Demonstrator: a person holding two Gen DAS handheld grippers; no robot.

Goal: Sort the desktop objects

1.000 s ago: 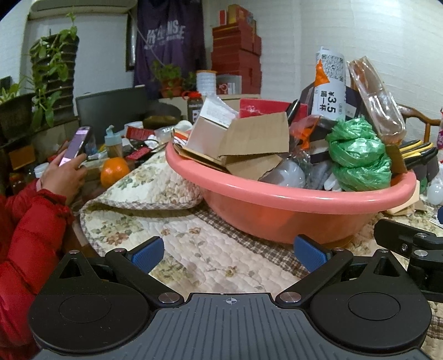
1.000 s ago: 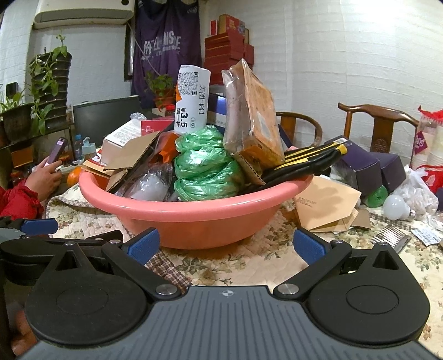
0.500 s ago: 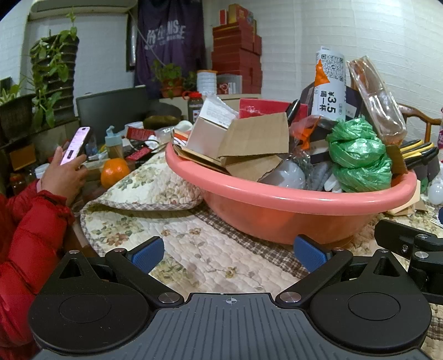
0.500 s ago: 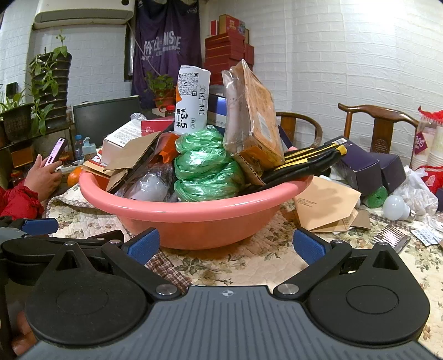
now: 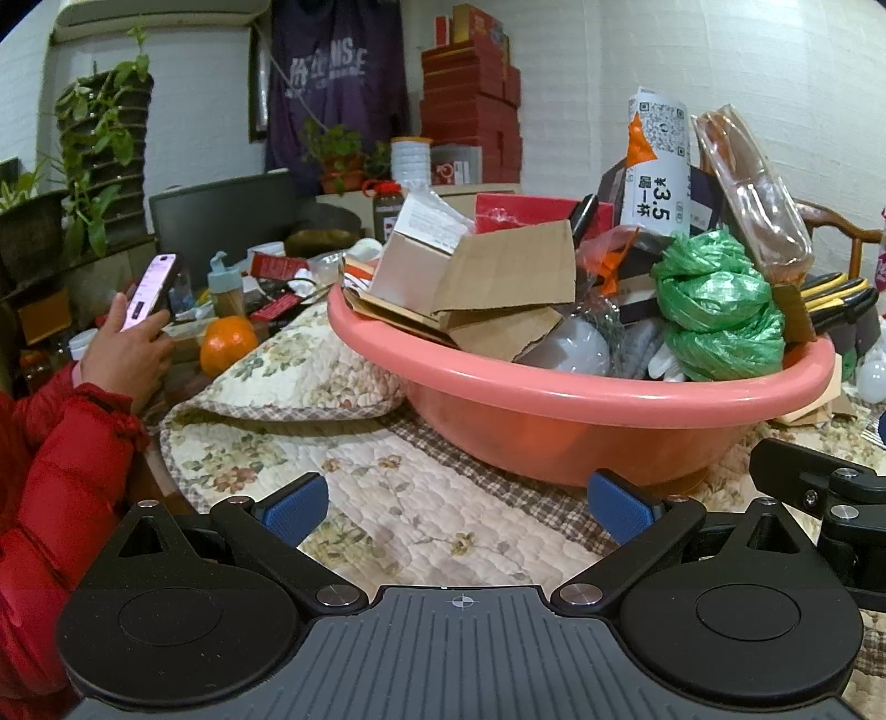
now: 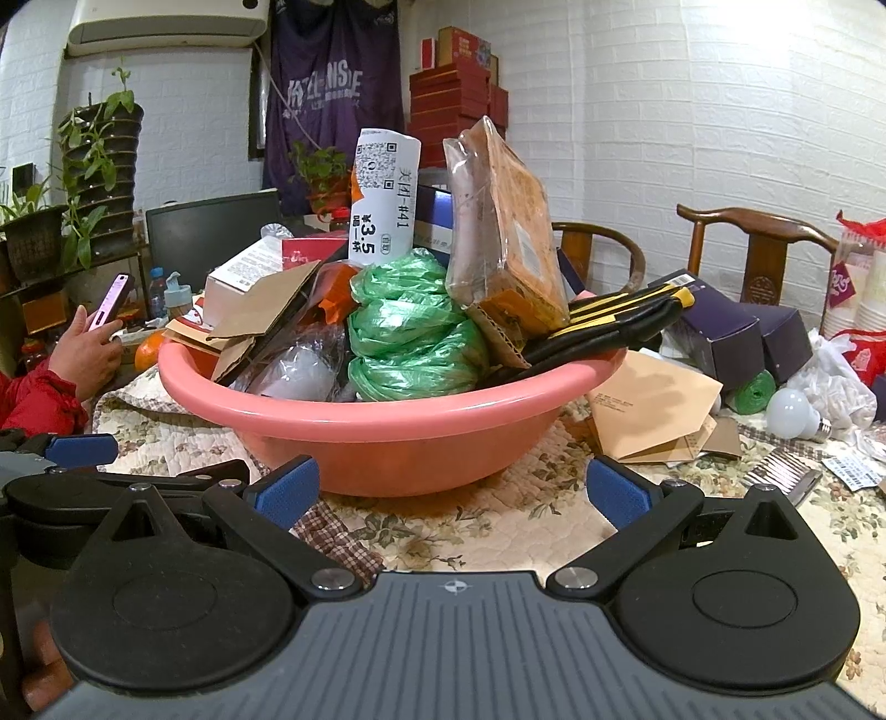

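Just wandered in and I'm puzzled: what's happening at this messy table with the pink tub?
Someone is holding two hand-held grippers, left and right, low over the quilted tablecloth, both open and empty, facing a pink basin piled with cardboard, a green bag bundle and other clutter. Nothing is being gripped yet. More items, like a light bulb, lie loose on the table. Beside it, a person in a red sleeve holds a phone.

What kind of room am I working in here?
Probably a lived-in home room, part dining, part storage: wooden armchairs at a quilt-covered table, a wall air conditioner, potted plants, stacked red boxes, and an overfilled pink basin.
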